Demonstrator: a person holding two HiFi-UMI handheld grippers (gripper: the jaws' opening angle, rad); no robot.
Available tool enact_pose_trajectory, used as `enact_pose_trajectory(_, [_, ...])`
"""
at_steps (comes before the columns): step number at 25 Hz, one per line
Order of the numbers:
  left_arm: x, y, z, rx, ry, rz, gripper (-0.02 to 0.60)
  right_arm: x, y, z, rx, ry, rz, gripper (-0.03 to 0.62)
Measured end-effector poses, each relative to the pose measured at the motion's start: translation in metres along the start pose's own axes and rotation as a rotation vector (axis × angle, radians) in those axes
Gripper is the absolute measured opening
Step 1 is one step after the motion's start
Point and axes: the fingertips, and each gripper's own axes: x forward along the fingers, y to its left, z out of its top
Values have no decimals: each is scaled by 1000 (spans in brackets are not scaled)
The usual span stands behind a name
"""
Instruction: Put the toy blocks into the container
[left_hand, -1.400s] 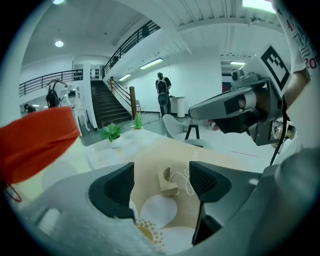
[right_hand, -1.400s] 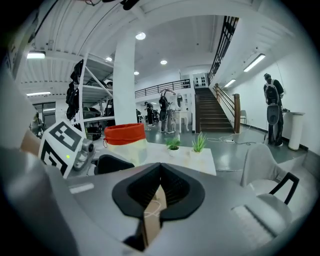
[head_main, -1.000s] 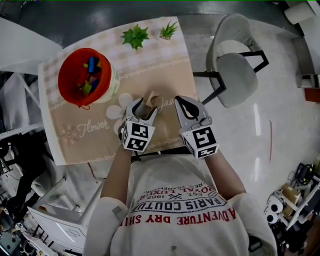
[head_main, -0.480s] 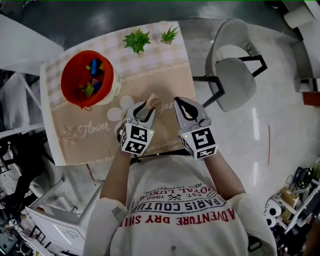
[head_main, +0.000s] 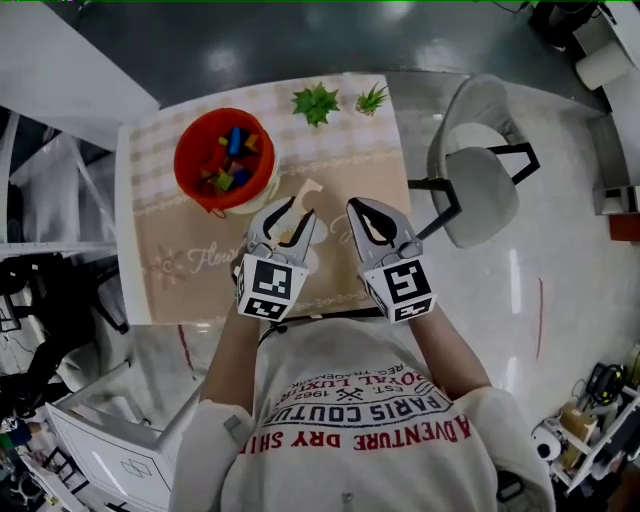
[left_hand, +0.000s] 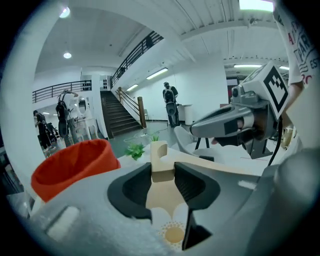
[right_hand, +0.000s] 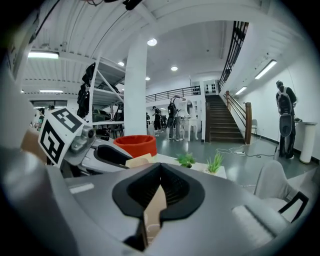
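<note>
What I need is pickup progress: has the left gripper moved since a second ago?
Yes. The left gripper, jaws just closed on the wooden block, has shifted left in the head view, nearer the red bucket.

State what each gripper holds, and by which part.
Left gripper, jaws just closed, grips a wooden block by its lower end; right gripper holds nothing.

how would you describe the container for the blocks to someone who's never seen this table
Find the cloth-covered table, beige with flower prints. On its far left part, left of the larger green plant, stands the container. It is the only bright red thing there: round, open-topped, with coloured toy blocks inside.
</note>
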Motion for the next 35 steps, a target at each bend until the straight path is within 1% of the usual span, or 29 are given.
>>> enact_pose_trajectory(4, [-30,30,23,4,-56,52,154,11,20,25,-21,-27,19,2])
enact_pose_trajectory(7, [-51,58,33,-12,-89,96,155,23,35,41,-31,-45,34,2])
enact_pose_trajectory(10, [-68,88,34,-33,-104,147,155,35,49,53,-47,-54,50,2])
enact_pose_trajectory(14, [-84,123,26,-68,-101,205,155,51,62,63,-61,-57,67,2])
enact_pose_trajectory(18, [-90,154,13,-97,-70,253,155,67,73,65,-67,-49,82,2])
enact_pose_trajectory(21, [-87,171,5,-112,-40,264,155,77,77,64,-71,-32,89,2])
enact_pose_trajectory(25, [-75,184,-5,-120,10,271,155,87,75,60,-66,-10,89,2])
enact_pose_trajectory(29, [-65,193,-20,-140,72,297,156,94,70,58,-63,2,85,2])
enact_pose_trajectory(30, [-64,195,-21,-152,73,305,166,95,69,58,-63,3,85,2])
enact_pose_trajectory(32, [-64,197,-18,-168,59,306,271,97,68,58,-62,1,85,2])
enact_pose_trajectory(33, [-63,197,-17,-170,53,301,313,98,68,58,-62,0,86,2])
enact_pose_trajectory(35, [-64,196,-15,-165,49,293,327,99,69,60,-63,-3,87,2])
